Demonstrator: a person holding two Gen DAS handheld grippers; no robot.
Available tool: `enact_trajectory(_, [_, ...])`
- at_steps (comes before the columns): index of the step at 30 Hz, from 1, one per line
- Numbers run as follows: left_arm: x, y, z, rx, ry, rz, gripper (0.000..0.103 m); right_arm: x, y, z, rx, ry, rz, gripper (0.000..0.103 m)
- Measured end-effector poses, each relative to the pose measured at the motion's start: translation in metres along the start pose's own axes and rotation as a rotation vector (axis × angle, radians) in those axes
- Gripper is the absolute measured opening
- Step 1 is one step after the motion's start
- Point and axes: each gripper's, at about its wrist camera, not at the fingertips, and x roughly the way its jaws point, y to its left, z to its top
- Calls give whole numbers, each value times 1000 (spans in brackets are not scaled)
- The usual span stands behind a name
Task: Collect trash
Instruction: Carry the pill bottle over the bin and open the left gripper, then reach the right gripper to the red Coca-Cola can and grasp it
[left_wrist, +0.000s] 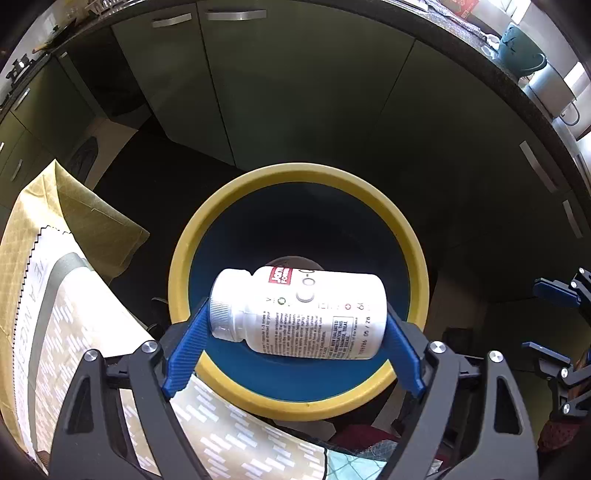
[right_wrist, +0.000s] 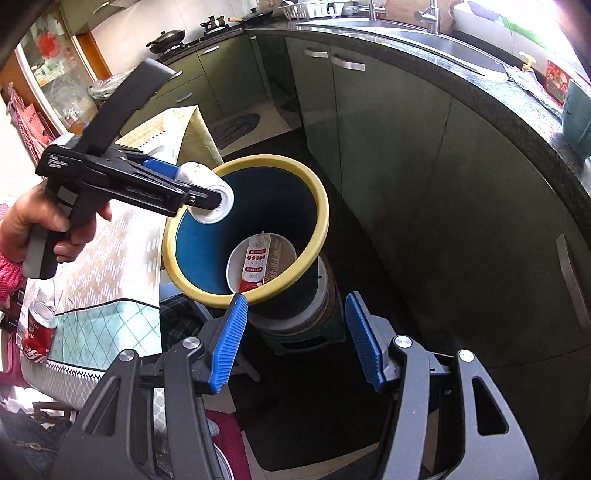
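Observation:
A white pill bottle (left_wrist: 299, 314) with a printed label lies sideways between the blue pads of my left gripper (left_wrist: 295, 314), which is shut on its two ends. It hangs over the mouth of a dark blue bin with a yellow rim (left_wrist: 295, 170). In the right wrist view the same bottle (right_wrist: 207, 192) sits in the left gripper (right_wrist: 188, 184) at the bin's near-left rim (right_wrist: 273, 160). A white cup holding a red and white packet (right_wrist: 258, 266) lies at the bin's bottom. My right gripper (right_wrist: 297, 299) stands open and empty just in front of the bin.
A red drink can (right_wrist: 37, 332) lies on the patterned tablecloth (right_wrist: 122, 254) to the bin's left. Green cabinets (right_wrist: 406, 147) under a dark counter (right_wrist: 498, 92) curve behind and to the right. The bin stands on a stool (right_wrist: 306, 339). A hand (right_wrist: 33, 221) holds the left gripper.

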Motion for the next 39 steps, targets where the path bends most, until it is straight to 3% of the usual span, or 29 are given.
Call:
enact_trajectory(4, [-7,-10,-1,17,-15,-8,85,-1,1,2,-2,-1,4,56])
enact_trajectory(9, [-52,-6,-19,23,-74,-27,87,-6,9,3,-19,-5,14,56])
enact_trajectory(14, [-129,17,-69,4,-167,-19,87,-6,30,8,-62,-10,37,56])
enact_trajectory(18, [-189,48,-127,-68,-233,27,90,-4,57,17,-123,-15,76,56])
enact_trajectory(24, [-248,107,-222,-213,-273,123,90,13,137,34,-279,19,179,56])
enact_trajectory(30, [-266,164,-318,-389,-253,196,90,34,245,42,-497,69,291,56])
enact_trajectory(35, [-269,200,-378,-514,-242,223,90,34,328,24,-650,140,412,56])
enact_trajectory(39, [-266,214,-405,-565,-235,223,90,35,379,-2,-743,249,501,57])
